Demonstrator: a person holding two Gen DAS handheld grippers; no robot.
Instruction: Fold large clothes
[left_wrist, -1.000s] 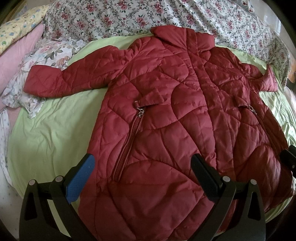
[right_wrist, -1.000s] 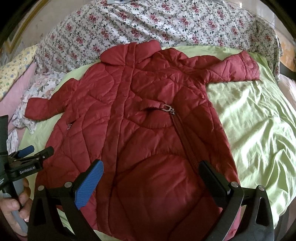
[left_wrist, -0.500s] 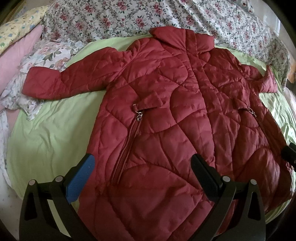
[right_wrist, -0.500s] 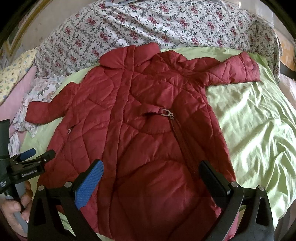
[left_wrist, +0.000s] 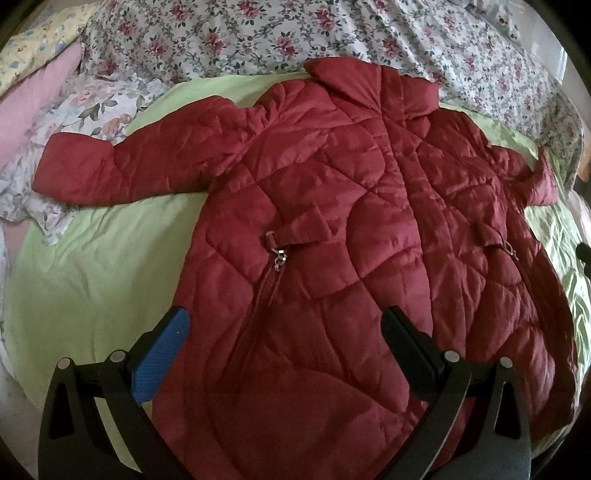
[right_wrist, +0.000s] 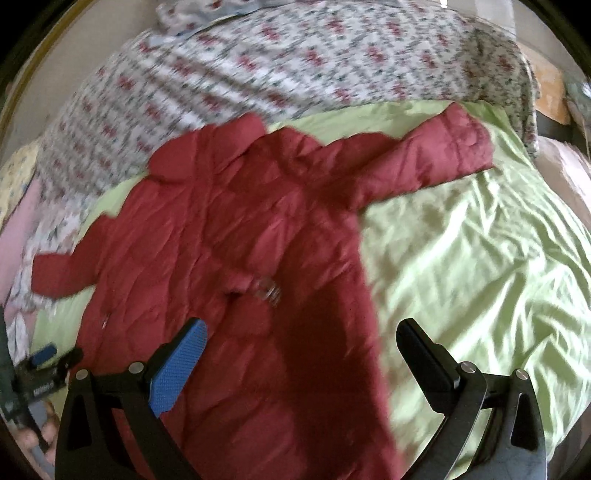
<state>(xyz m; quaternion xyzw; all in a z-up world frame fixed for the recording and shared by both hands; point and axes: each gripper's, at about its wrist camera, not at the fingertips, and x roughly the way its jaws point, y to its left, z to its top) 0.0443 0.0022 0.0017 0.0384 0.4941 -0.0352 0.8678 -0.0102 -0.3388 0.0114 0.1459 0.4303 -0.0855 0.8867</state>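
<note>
A dark red quilted coat (left_wrist: 354, 229) lies spread flat, front up, on a light green sheet (left_wrist: 92, 280), collar away from me and both sleeves stretched out sideways. My left gripper (left_wrist: 284, 332) hovers open above the coat's lower left part, below the pocket zip pull (left_wrist: 279, 256). In the blurred right wrist view the same coat (right_wrist: 240, 258) shows, its right sleeve (right_wrist: 436, 155) pointing to the far right. My right gripper (right_wrist: 301, 343) is open over the coat's lower right edge. Neither gripper holds anything.
A rose-patterned bedspread (left_wrist: 369, 37) covers the far end of the bed. Pink and floral pillows or cloth (left_wrist: 74, 110) lie at the left under the left sleeve cuff. The other gripper and a hand (right_wrist: 37, 387) show at the lower left of the right wrist view.
Both grippers have moved forward over the coat, which looks nearer. The right wrist view has swung right and is blurred. The coat itself has not moved.
</note>
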